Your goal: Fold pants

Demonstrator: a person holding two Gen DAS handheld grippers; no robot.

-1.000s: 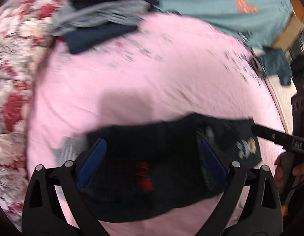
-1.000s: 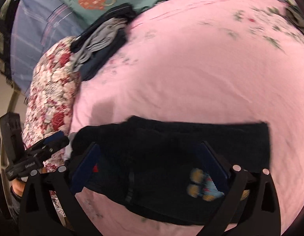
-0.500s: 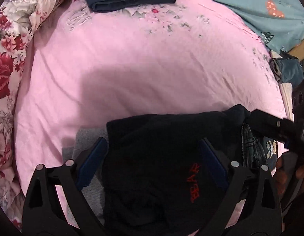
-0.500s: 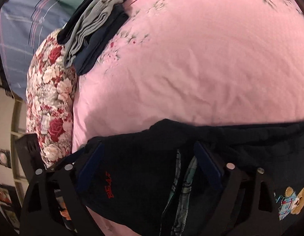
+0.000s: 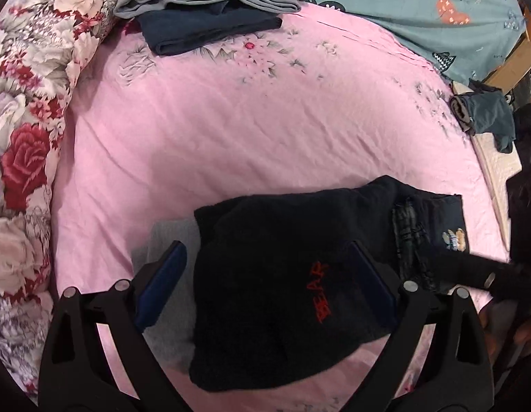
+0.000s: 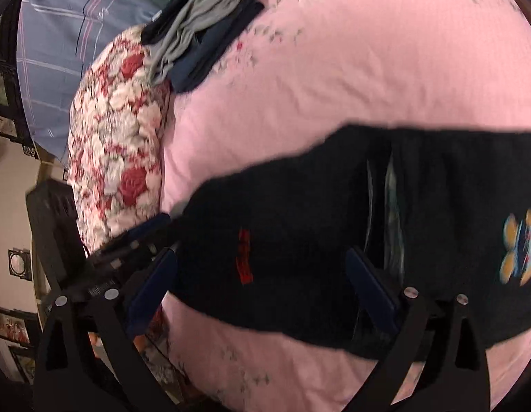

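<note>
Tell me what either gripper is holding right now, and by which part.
Nothing: both the left gripper and right gripper are open above the black pants.

— How many pairs of pants on the bed?
— One pair of black pants [image 5: 286,267], folded over, with one red "BEAR" lettering [image 5: 319,293] and one bear patch [image 5: 454,239]. Under its left edge lies one grey garment [image 5: 169,240].
— And the pile at the far side?
— One stack of folded clothes [image 5: 210,3]; I can count at least two grey pieces and one navy piece, the rest I cannot tell.
— Anything else?
— One crumpled teal garment [image 5: 485,116] at the bed's right edge, one pink sheet [image 5: 265,130], one floral quilt [image 5: 25,110], one teal blanket [image 5: 437,17].
— Tongs?
— Two: left tongs [image 5: 267,274], right tongs [image 6: 262,274], each with two blue-padded fingers.
</note>
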